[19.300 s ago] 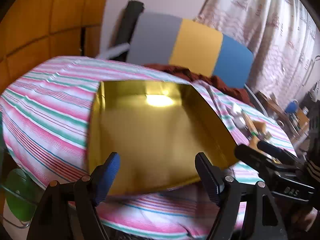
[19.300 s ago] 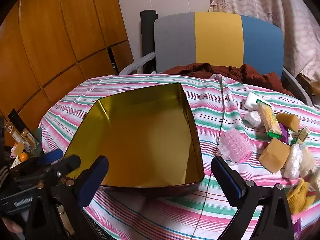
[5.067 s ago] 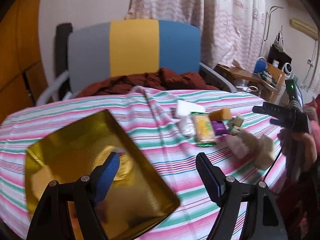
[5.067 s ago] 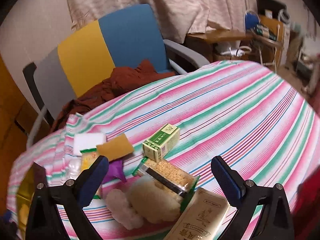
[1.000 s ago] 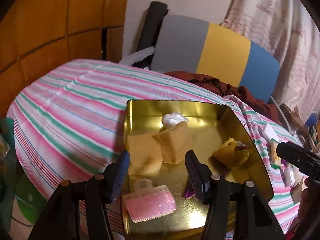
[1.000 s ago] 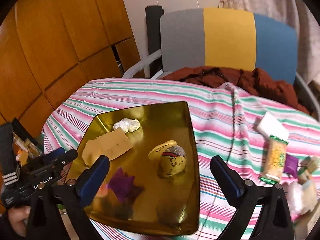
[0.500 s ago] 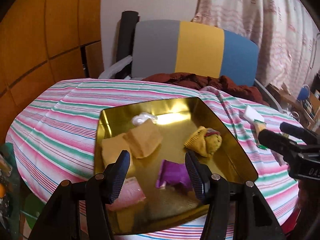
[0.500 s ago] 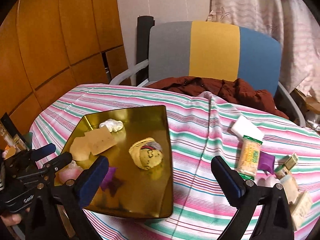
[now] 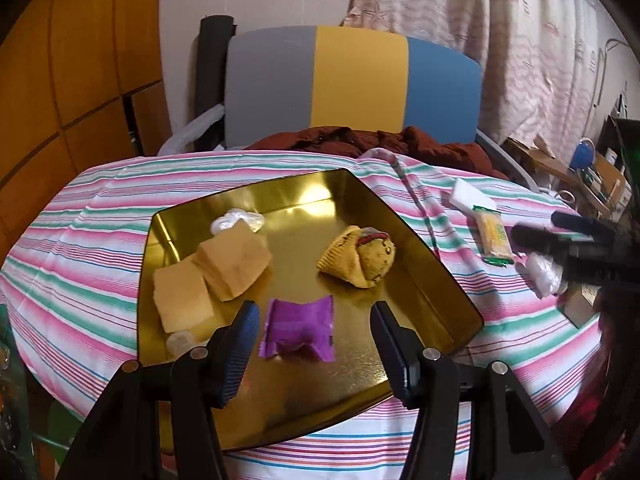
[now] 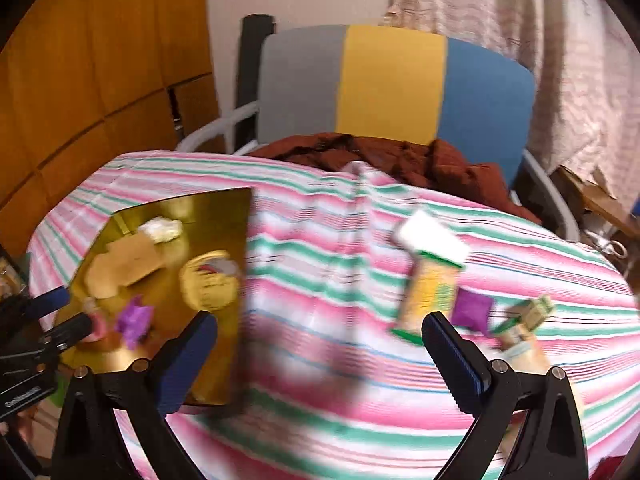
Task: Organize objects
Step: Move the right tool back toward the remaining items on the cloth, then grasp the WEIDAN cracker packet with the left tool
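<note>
Tray [image 9: 440,280] (gold) holds purple packet [image 9: 298,330], yellow pouch [image 9: 358,256], tan pieces [image 9: 212,276]; both grippers gape empty.

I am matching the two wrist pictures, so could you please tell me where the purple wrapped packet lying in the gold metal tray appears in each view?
Left wrist view: the purple wrapped packet lies low and centre in the gold metal tray, between the open left tool fingers.
Right wrist view: it sits far left, blurred, in the tray's near part.
Shared landmark: the grey, yellow and blue chair back, behind the table in both.
</note>
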`<state>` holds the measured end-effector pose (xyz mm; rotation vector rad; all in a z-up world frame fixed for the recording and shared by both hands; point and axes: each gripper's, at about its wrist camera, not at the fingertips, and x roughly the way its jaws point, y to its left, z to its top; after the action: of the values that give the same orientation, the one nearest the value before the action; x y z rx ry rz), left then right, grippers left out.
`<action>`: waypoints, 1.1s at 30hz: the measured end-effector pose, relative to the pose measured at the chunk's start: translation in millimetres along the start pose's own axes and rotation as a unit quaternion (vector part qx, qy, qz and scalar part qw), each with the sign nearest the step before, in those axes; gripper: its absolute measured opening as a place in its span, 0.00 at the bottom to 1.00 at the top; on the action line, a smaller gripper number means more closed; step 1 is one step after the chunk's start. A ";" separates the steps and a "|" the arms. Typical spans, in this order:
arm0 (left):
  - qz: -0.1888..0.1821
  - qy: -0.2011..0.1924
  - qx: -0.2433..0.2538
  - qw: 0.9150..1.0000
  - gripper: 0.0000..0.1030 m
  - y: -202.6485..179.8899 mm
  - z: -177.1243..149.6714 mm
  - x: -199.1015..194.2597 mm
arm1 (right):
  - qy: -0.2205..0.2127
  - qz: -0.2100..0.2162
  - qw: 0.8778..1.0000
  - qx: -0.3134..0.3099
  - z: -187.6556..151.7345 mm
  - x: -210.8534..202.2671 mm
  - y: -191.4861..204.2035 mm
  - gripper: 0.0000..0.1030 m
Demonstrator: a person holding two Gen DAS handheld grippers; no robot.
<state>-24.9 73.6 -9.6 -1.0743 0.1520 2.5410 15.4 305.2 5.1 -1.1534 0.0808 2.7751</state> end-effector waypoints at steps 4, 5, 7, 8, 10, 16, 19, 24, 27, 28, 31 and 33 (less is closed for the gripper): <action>-0.005 0.002 0.004 1.000 0.56 -3.9 0.8 2.1 | -0.004 -0.044 0.999 0.032 8.8 -1.4 -55.5 1.00; -0.006 0.003 0.005 1.000 0.56 -4.5 1.2 2.5 | -0.005 -0.057 0.997 0.047 9.9 -1.2 -72.5 1.00; -0.008 0.004 0.008 1.000 0.56 -7.8 2.4 3.8 | -0.012 -0.078 0.993 0.087 9.0 1.3 -110.8 1.00; -0.011 0.005 0.010 1.000 0.56 -9.8 3.5 4.7 | -0.014 -0.086 0.991 0.102 8.1 2.3 -124.0 1.00; -0.013 0.005 0.016 1.000 0.56 -13.7 4.9 5.2 | -0.020 -0.108 0.984 0.143 0.8 6.2 -157.8 1.00; -0.027 0.011 0.042 0.999 0.56 -38.4 16.4 11.0 | 0.012 -0.110 0.946 0.304 -30.3 21.1 -233.5 1.00; -0.054 0.015 0.057 0.997 0.56 -60.1 26.4 16.8 | 0.004 -0.097 0.936 0.337 -35.2 15.7 -245.9 1.00; -0.097 0.024 0.086 0.991 0.57 -106.3 44.8 32.6 | -0.008 -0.084 0.937 0.339 -34.0 7.5 -244.4 1.00; -0.118 0.034 0.105 0.987 0.58 -135.2 54.5 47.2 | -0.011 -0.080 0.939 0.335 -33.4 5.5 -242.7 1.00; -0.120 0.039 0.108 0.986 0.58 -143.8 57.5 52.9 | -0.013 -0.076 0.939 0.336 -33.5 4.6 -242.9 1.00; -0.131 0.060 0.119 0.982 0.59 -167.9 67.3 74.7 | -0.018 -0.068 0.939 0.336 -33.1 3.1 -242.7 1.00; -0.140 0.073 0.117 0.980 0.61 -181.3 73.3 89.0 | -0.021 -0.065 0.939 0.338 -33.0 2.0 -243.0 1.00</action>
<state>-61.6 285.3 -12.9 -1.1021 0.3082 2.1343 72.3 542.5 -19.1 -0.8675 0.8434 2.3355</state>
